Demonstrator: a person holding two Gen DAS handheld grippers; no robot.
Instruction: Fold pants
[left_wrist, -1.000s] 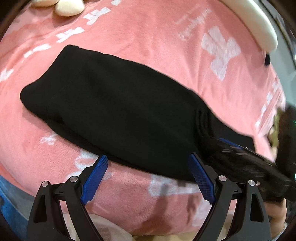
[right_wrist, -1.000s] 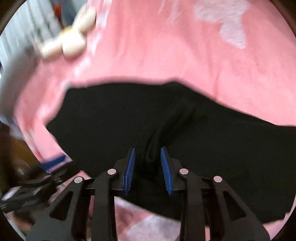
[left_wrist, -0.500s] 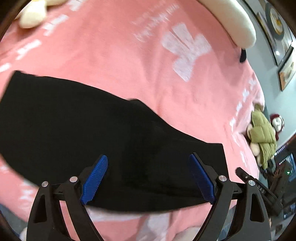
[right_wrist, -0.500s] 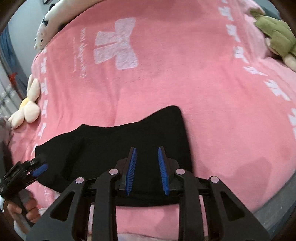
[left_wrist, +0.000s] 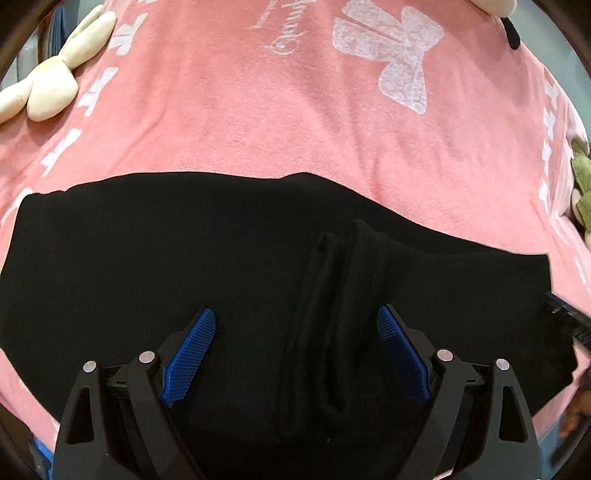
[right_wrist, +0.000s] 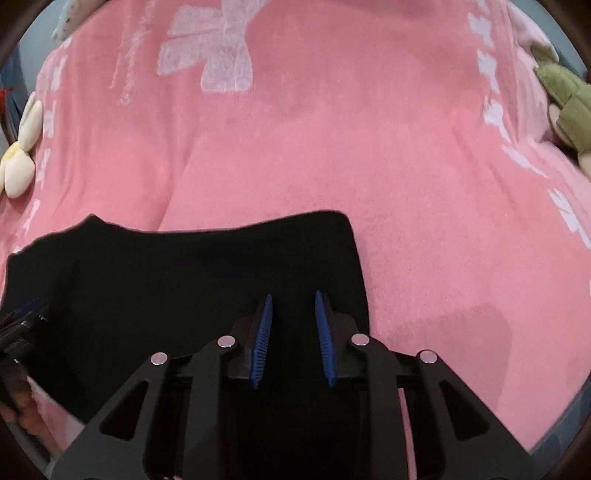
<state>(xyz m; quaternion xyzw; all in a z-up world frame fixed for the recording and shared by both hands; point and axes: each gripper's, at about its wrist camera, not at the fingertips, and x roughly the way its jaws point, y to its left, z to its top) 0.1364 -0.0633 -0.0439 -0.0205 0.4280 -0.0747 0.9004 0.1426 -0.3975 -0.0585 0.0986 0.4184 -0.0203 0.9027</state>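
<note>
The black pants (left_wrist: 229, 266) hide whatever lies between the right tool's (right_wrist: 293, 334) pads.

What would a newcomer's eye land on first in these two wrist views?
The black pants lie spread across the near part of a bright pink blanket with white bow prints. The left gripper hangs wide open over a bunched ridge of the cloth, while the right gripper stands narrowly parted over the pants' right end.

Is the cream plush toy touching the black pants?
Apart. In the left wrist view, a wide band of pink blanket lies between the cream plush toy and the black pants.
</note>
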